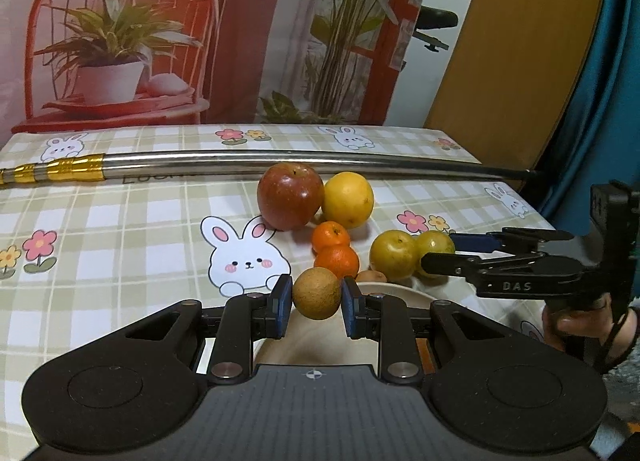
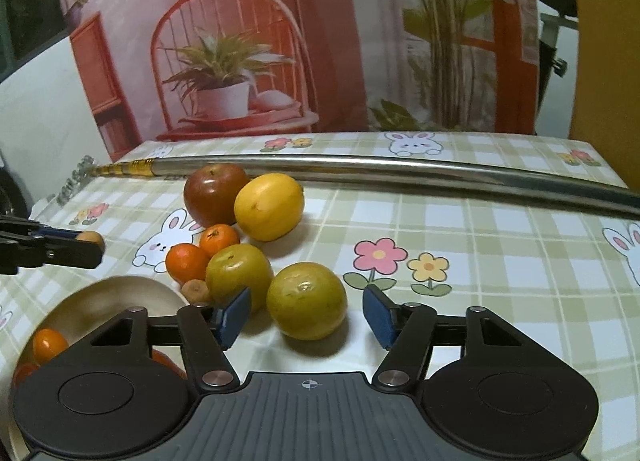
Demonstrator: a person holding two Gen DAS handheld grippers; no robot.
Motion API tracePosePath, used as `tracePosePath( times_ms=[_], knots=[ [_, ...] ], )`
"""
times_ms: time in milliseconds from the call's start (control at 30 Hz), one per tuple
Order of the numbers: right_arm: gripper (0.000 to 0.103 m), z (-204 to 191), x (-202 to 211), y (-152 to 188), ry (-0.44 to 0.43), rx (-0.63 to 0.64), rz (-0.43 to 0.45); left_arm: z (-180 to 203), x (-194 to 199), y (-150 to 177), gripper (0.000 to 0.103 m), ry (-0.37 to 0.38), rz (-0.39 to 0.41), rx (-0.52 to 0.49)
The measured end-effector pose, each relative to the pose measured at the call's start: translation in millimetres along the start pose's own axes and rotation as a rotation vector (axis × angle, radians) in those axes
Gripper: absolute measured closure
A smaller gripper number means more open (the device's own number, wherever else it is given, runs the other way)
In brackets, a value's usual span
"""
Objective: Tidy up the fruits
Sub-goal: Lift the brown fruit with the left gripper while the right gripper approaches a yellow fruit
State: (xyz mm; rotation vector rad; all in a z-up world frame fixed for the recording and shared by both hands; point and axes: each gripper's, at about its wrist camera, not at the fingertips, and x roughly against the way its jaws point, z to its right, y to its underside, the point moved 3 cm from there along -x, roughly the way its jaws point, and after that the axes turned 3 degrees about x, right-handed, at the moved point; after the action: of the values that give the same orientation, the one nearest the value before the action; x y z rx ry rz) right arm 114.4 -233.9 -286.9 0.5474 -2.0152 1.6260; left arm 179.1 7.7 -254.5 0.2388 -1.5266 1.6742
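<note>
My left tongs [image 1: 317,303] pinch a small brown round fruit [image 1: 317,293] between the two blue pads [image 1: 283,301], and they hold it over the pale wooden bowl [image 1: 404,295], which lies just under and behind the pads. In the right wrist view I see the same tongs from the side, at the far left, with the brown fruit at their tip.

My right tongs [image 2: 306,311] are spread wide. A yellow-green citrus [image 2: 306,300] sits on the tablecloth [image 2: 500,261] between the two pads, but I cannot see either pad touching it. Just to the left of it, against my left pad, is a second yellow-green fruit [image 2: 239,277]. Further left lie two small mandarins [image 2: 188,263], touching each other, and a little brown piece [image 2: 196,291] at the bowl's rim. Beyond them stand a red apple [image 2: 214,193] and a lemon [image 2: 269,206], side by side and touching. Inside the bowl, low at my left, there is one more mandarin [image 2: 48,345].

Behind all the fruit a long metal pole [image 2: 380,167] with gold bands lies across the table.

On the side of the right tongs, seen from the left camera, I can read the letters "DAS" [image 1: 516,286]. Under the pole some dark letters are printed on the cloth (too much hidden to read).
</note>
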Motion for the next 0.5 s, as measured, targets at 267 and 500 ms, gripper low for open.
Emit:
tracePosePath(
  times_ms=[267,500],
  knots=[
    [0.052,2.4,-4.8,11.1,-0.021,0.032,0.054,-2.6,5.9,7.0,0.076,-0.026,-0.007,0.028],
    [0.055,2.3,-9.4,8.9,-0.023,0.045,0.056,-1.0,7.8,11.4,0.076,-0.037,-0.013,0.03]
  ],
)
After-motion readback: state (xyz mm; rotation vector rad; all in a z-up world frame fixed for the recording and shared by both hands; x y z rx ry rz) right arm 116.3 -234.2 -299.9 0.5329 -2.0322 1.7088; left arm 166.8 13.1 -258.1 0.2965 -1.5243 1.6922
